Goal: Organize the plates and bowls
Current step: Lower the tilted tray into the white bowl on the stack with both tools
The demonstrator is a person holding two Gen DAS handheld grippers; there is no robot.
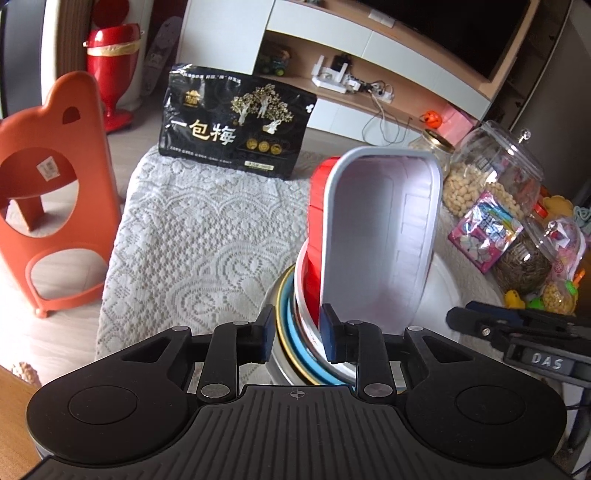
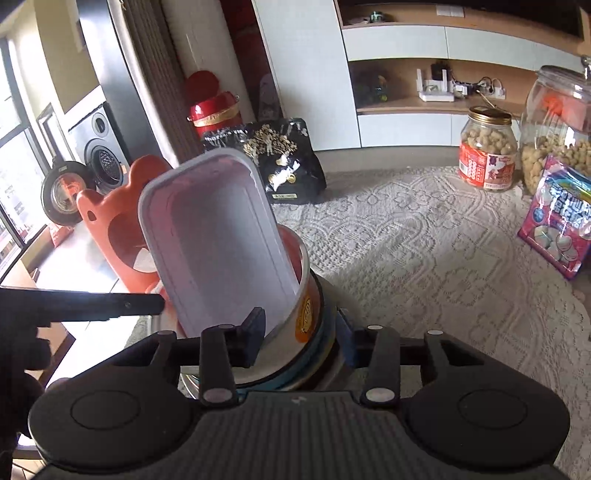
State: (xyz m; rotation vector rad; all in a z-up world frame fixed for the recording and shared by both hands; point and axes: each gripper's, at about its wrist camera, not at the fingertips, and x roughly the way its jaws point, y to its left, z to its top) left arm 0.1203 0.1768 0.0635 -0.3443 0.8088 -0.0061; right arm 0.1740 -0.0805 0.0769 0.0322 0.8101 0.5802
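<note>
Both tongs straddle the rim of the stacked bowls point(image 1: 295, 350): left gripper point(image 1: 297, 338) and right gripper point(image 2: 301, 338) closed on it. The rectangular container point(image 1: 380, 236) stands upright at twelve o'clock inside, equally near both.

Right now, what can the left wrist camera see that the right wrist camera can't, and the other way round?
Only the left wrist view shows the dark television and the small orange pumpkin toy. Only the right wrist view shows the washing machine and a gloved hand. Both show the tall rectangular container standing tilted in the stack of bowls, the black snack bag, the orange stool, the lace cloth and the nut jar.
</note>
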